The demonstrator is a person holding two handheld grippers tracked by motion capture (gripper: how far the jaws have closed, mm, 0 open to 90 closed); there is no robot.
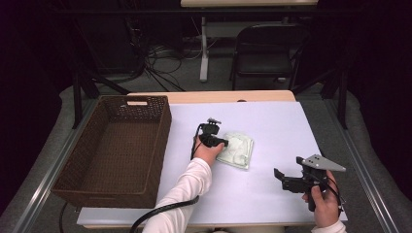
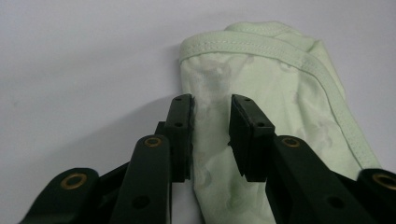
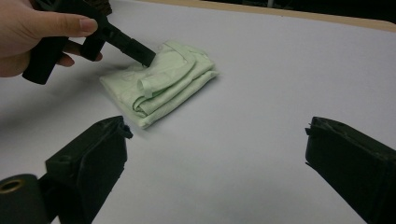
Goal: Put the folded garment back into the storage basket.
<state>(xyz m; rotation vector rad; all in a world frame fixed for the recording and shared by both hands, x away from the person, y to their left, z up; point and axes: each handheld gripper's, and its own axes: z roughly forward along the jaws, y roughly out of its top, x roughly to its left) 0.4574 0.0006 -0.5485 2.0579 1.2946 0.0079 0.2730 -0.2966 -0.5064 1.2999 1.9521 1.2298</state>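
Left gripper (image 2: 211, 123) sits low over the pale green folded garment (image 1: 236, 149), jaws a little apart and straddling its edge, not yet pinching; I'd guess this sets up a grab on the fold. That garment lies near the middle of the worktop (image 1: 272, 121), soft, thin cotton with a stitched band along one rim and a faint printed pattern, folded into a flat packet. By the near right corner, the right gripper (image 1: 281, 177) hovers, jaws spread wide, holding nothing. Along the left edge stands an empty brown woven basket (image 1: 160, 141), probably the destination.
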